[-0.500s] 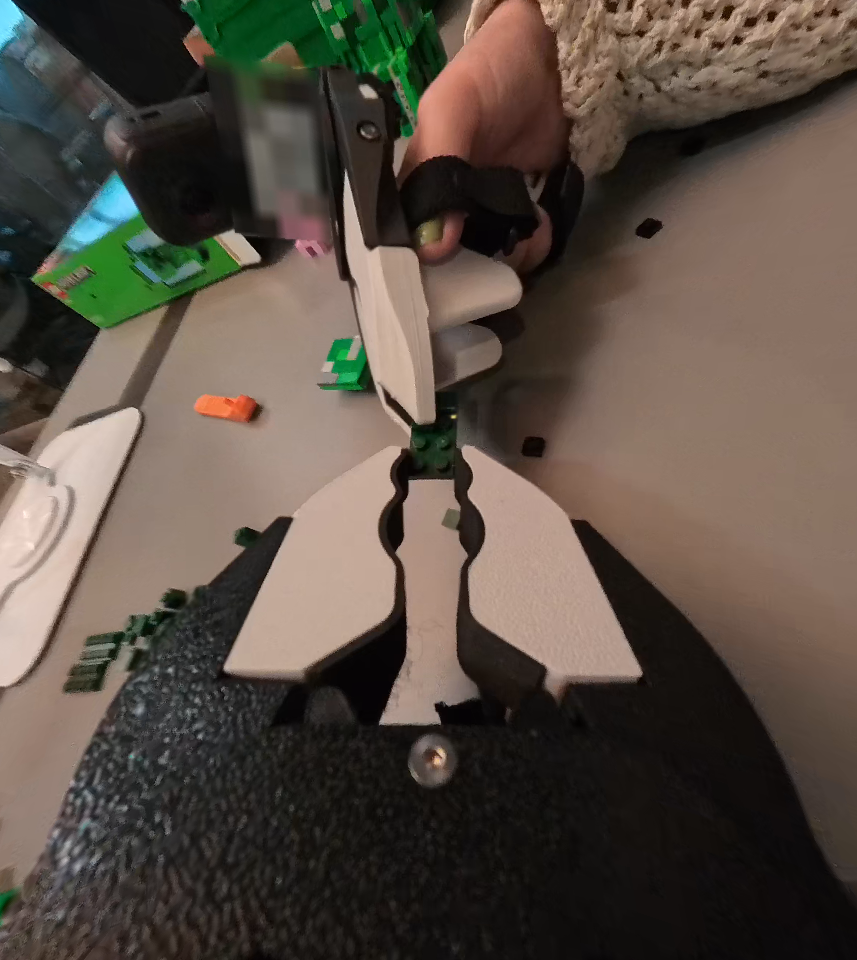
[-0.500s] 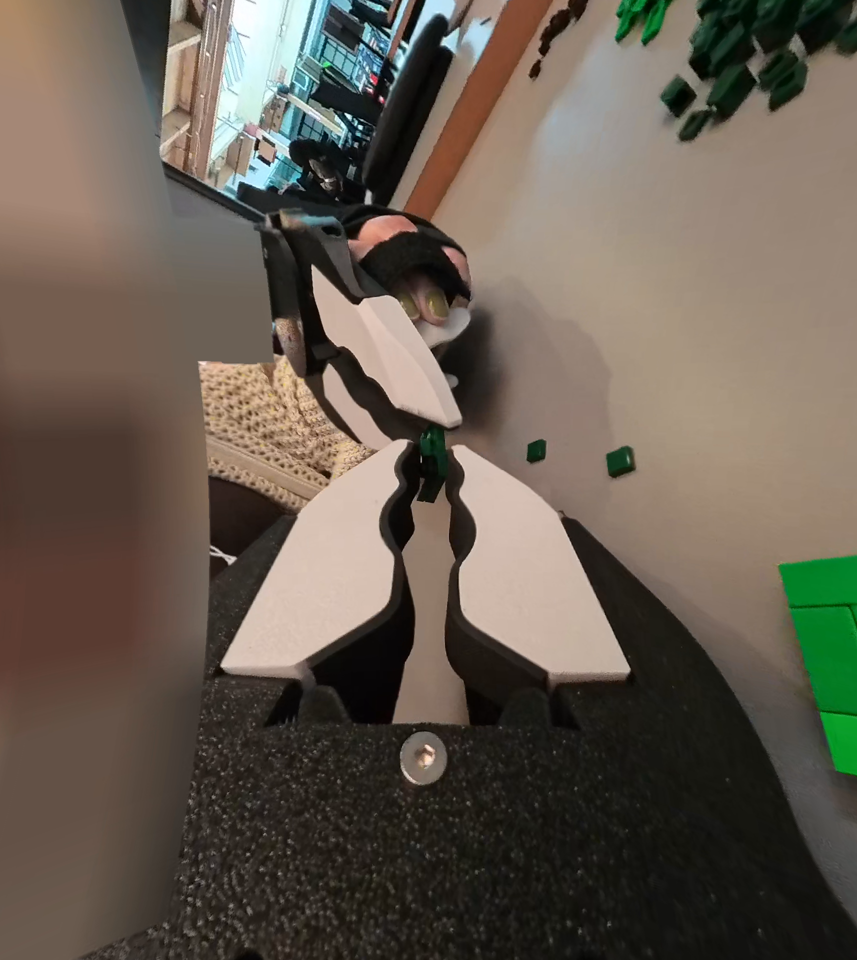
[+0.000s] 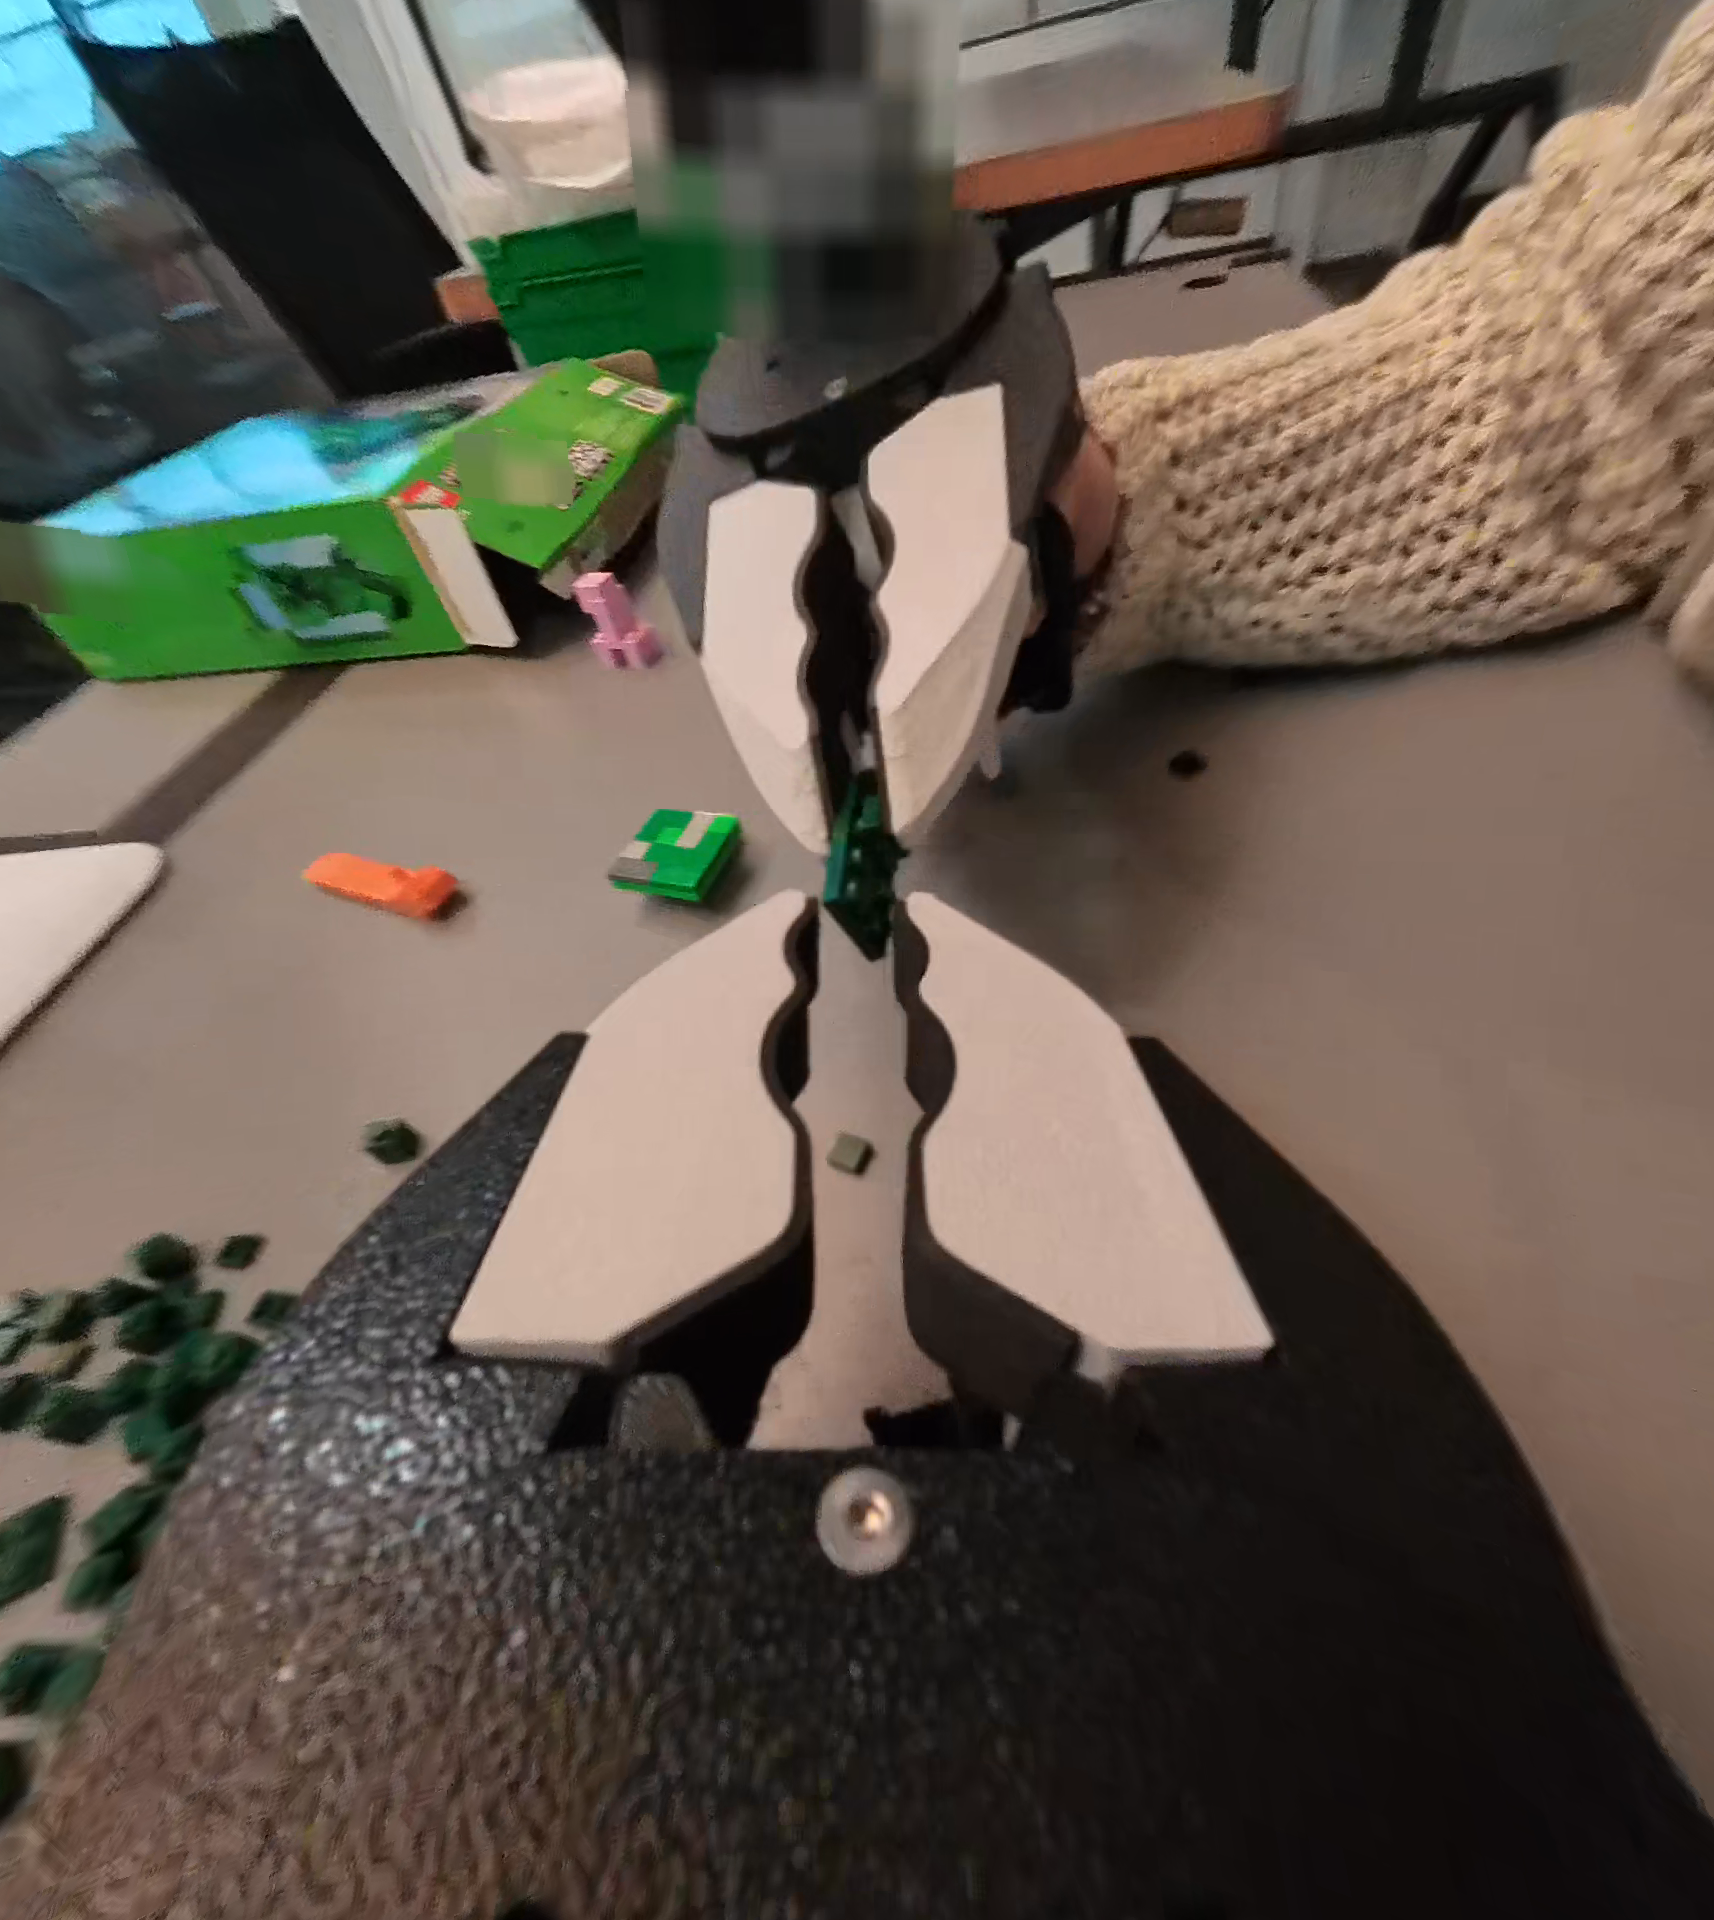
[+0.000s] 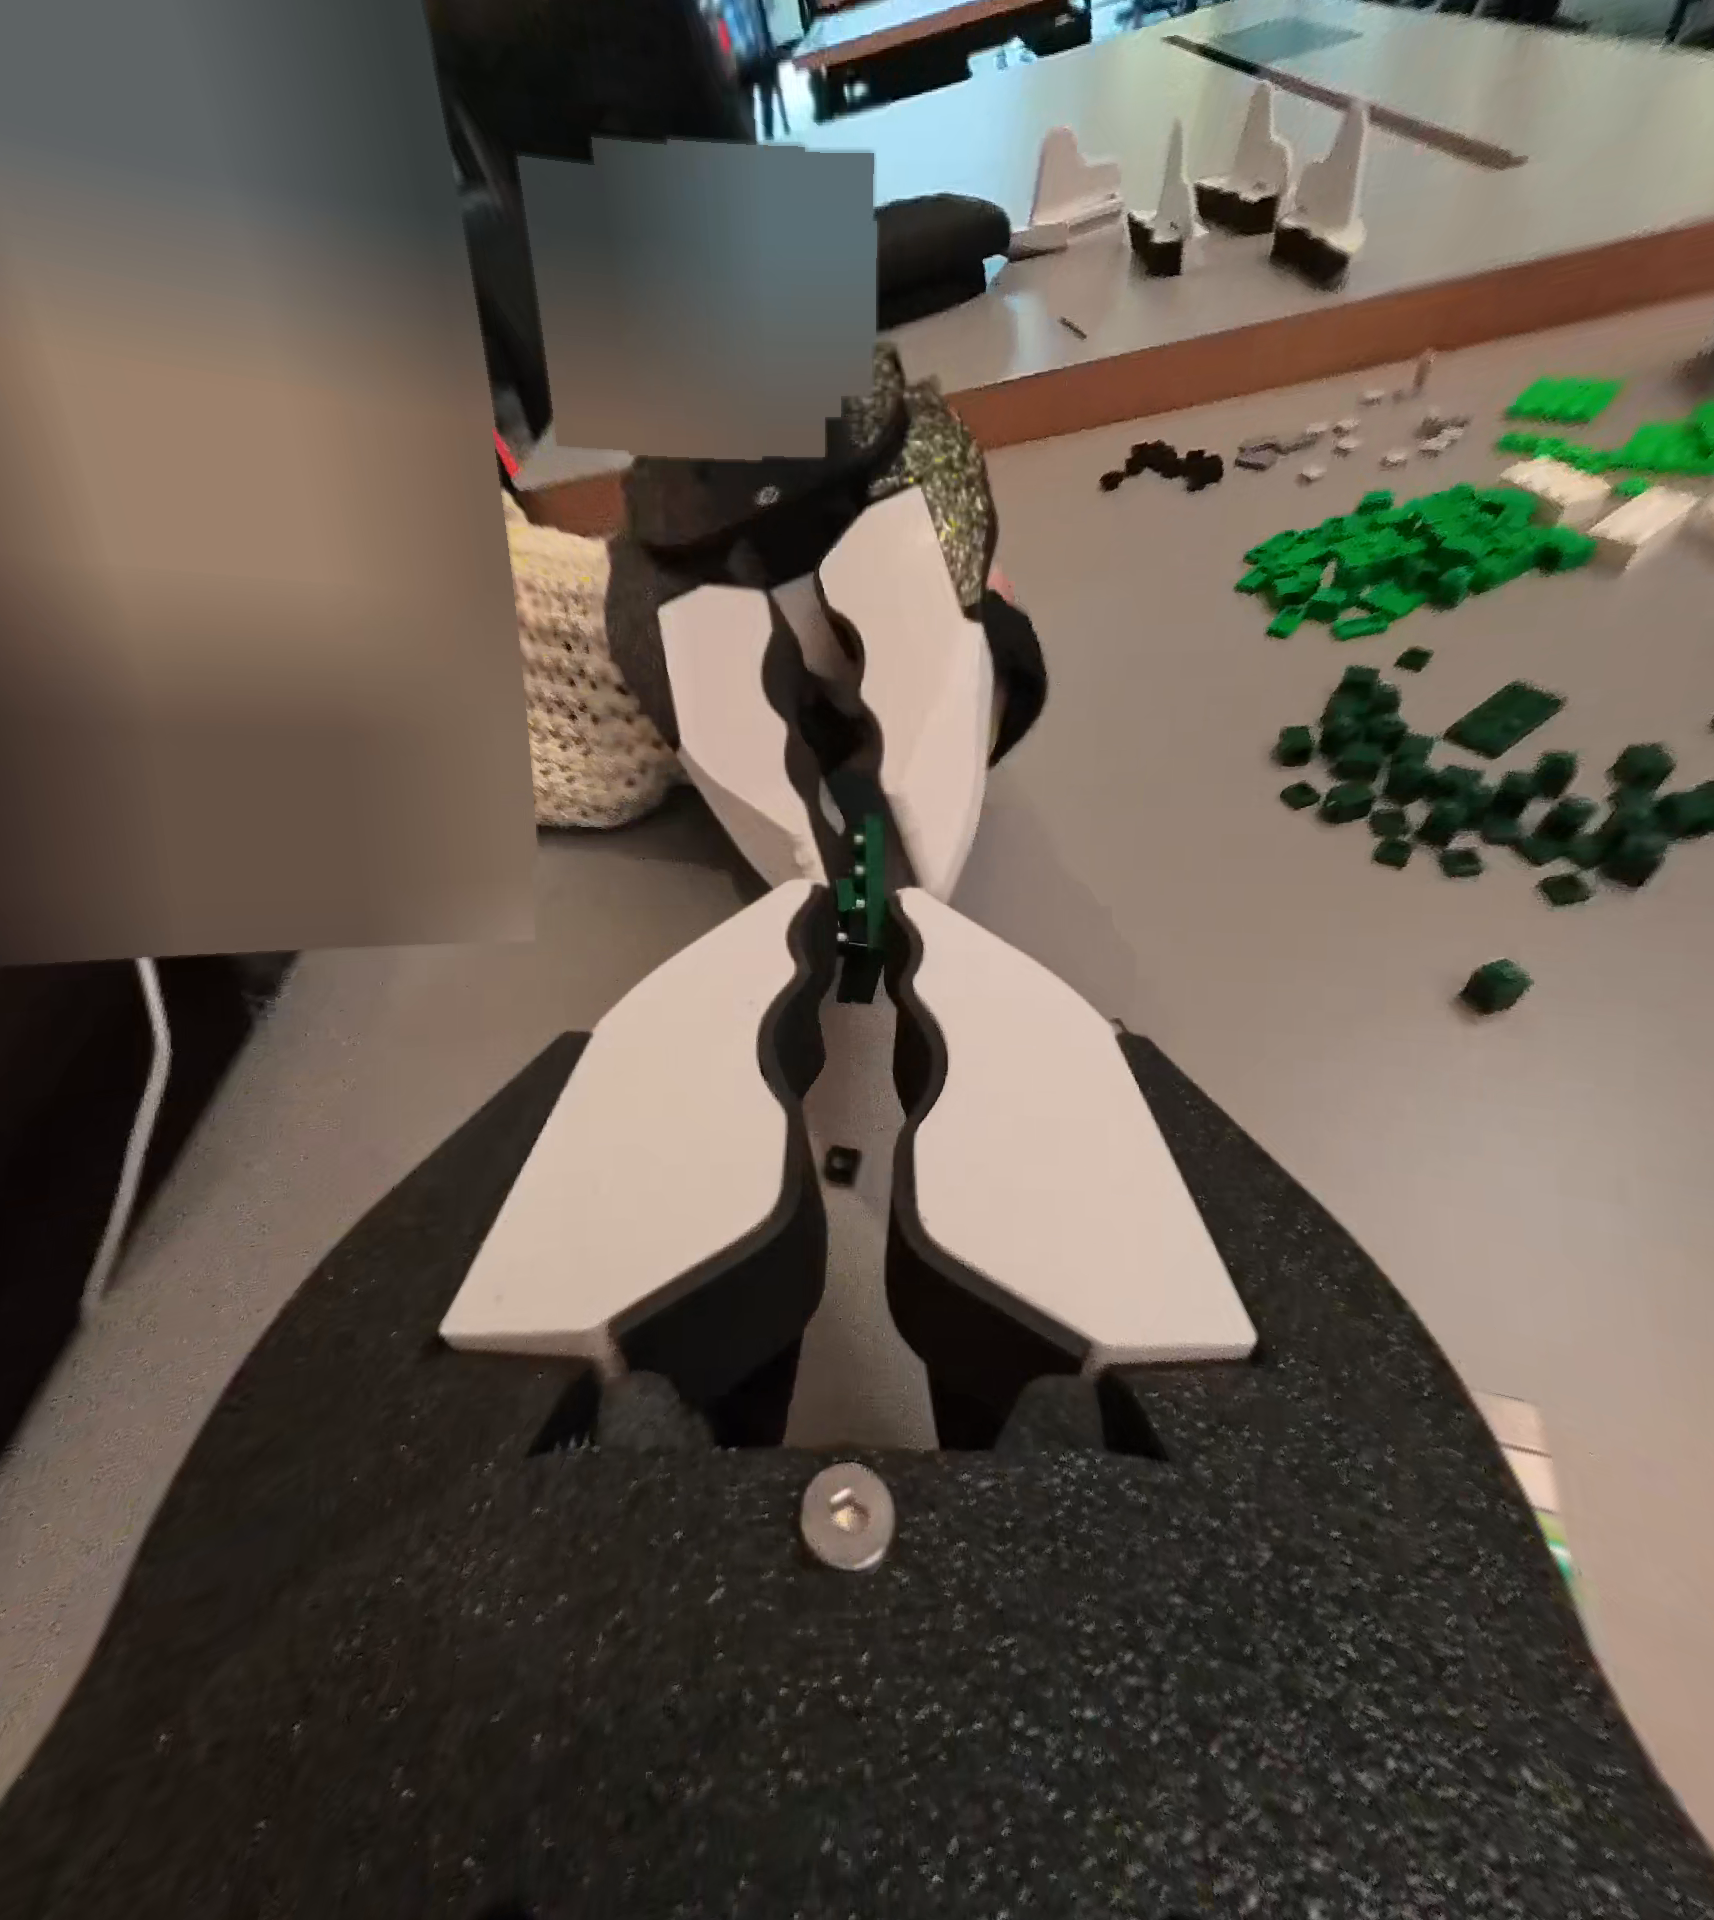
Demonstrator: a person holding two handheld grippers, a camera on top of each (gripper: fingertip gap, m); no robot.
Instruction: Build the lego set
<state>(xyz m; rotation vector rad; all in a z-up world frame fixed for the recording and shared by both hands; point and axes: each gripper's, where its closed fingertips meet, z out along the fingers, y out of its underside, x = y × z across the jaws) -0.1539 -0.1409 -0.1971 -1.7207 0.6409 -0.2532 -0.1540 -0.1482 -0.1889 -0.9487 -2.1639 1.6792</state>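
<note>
My left gripper (image 3: 858, 920) and my right gripper (image 4: 855, 914) meet tip to tip above the grey table (image 3: 1404, 1039). A small dark green lego plate assembly (image 3: 861, 873) is pinched between both sets of tips and stands nearly on edge. In the right wrist view the same assembly (image 4: 860, 914) shows edge-on with its studs facing left. The jaws of both grippers stand narrowly apart, closed on it. The right gripper (image 3: 858, 831) faces me in the left wrist view, and the left gripper (image 4: 858, 842) in the right wrist view. A hand in a cream knitted sleeve (image 3: 1404, 468) holds the right gripper.
A green lego box (image 3: 261, 551), pink figure (image 3: 619, 623), orange brick separator (image 3: 380, 883) and small green built block (image 3: 676, 852) lie to the left. Dark green pieces (image 3: 53, 1403) lie at lower left. Bright green (image 4: 1404, 561), dark green (image 4: 1507, 790) and white (image 4: 1642, 520) piles lie to the right. My left and right fingertips are right by each other.
Both grippers have swung from a rolled, sideways attitude to level, still tip to tip. The green assembly now stands on edge between them, seen narrower than before.
</note>
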